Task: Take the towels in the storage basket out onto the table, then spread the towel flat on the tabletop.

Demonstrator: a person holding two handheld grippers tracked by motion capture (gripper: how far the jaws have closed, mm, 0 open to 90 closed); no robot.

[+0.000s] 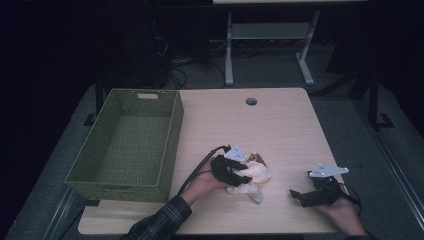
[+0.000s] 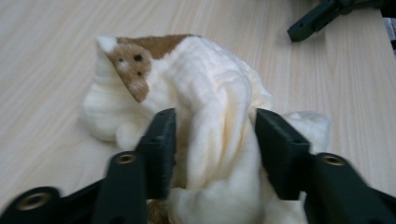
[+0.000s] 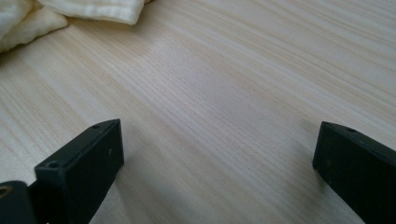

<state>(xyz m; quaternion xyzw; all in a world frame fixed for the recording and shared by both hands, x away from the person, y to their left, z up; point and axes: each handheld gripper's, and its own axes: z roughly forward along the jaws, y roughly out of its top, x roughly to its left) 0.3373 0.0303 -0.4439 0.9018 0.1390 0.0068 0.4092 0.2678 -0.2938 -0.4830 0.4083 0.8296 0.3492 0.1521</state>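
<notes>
A crumpled cream cloth (image 1: 256, 174) with a brown spotted patch lies on the wooden table (image 1: 280, 125), near the front middle. My left gripper (image 1: 243, 172) reaches into it from the left. In the left gripper view its jaws (image 2: 215, 123) stand apart on either side of a raised fold of the cloth (image 2: 210, 88), and the pads do not press on it. My right gripper (image 1: 296, 194) rests low to the right of the cloth, open. Its jaws (image 3: 217, 128) frame bare wood, with the cloth's edge (image 3: 93, 9) farther off. The left gripper view also catches the right gripper (image 2: 317, 18).
A green woven basket (image 1: 172, 135), empty inside, stands on the table's left side. A round cable hole (image 1: 251, 101) sits near the far edge. Black cables trail from both grippers toward the front. Behind the table are white desk legs (image 1: 229, 55) and dark floor.
</notes>
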